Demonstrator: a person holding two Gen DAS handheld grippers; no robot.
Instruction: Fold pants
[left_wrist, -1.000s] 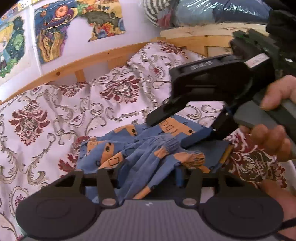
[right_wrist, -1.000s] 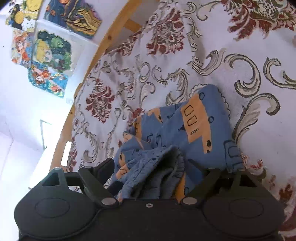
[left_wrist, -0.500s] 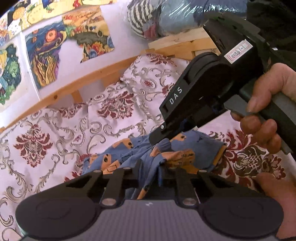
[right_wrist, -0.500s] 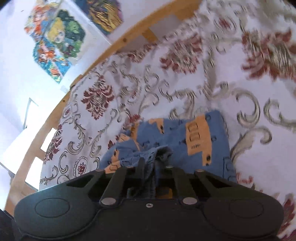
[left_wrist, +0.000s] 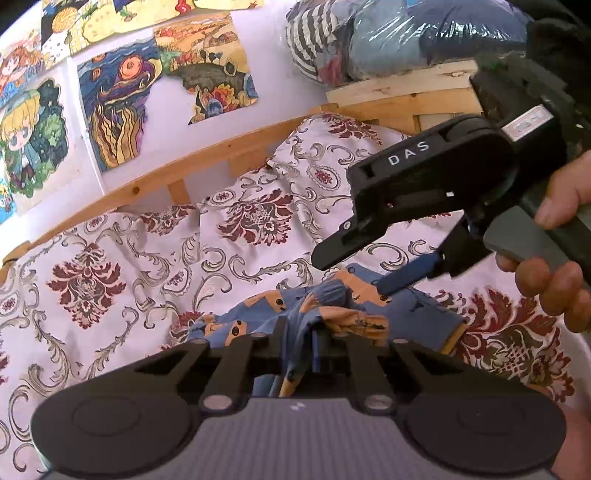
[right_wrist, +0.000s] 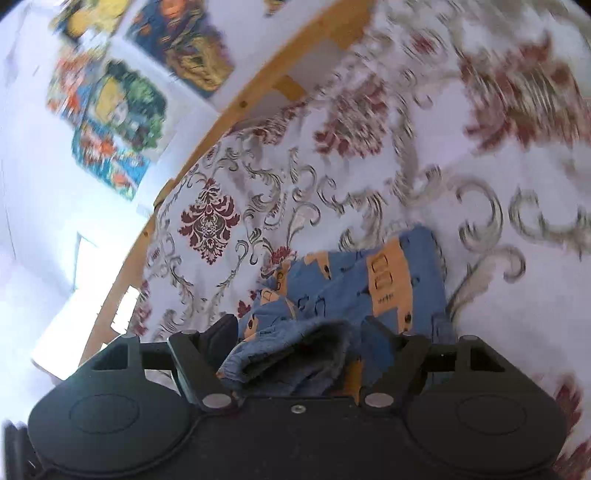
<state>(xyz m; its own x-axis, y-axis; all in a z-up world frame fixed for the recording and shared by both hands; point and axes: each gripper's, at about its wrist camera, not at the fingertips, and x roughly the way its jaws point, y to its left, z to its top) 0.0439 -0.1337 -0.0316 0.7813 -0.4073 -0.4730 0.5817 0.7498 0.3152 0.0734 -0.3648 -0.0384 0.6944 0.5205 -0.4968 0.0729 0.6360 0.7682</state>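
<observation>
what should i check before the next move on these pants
1. Left gripper shut on the pants: ok, cloth pinched between its fingers.
2. Right gripper grip: not ok, jaws stand open around the bunched cuff.
3. Pants flat for folding: not ok, crumpled on the bedspread.
4. Grippers apart from each other: ok, a gap shows in the left wrist view.
5. Waistband position: cannot tell.

Soft cloth pants; woven bedspread; matt plastic tongs.
</observation>
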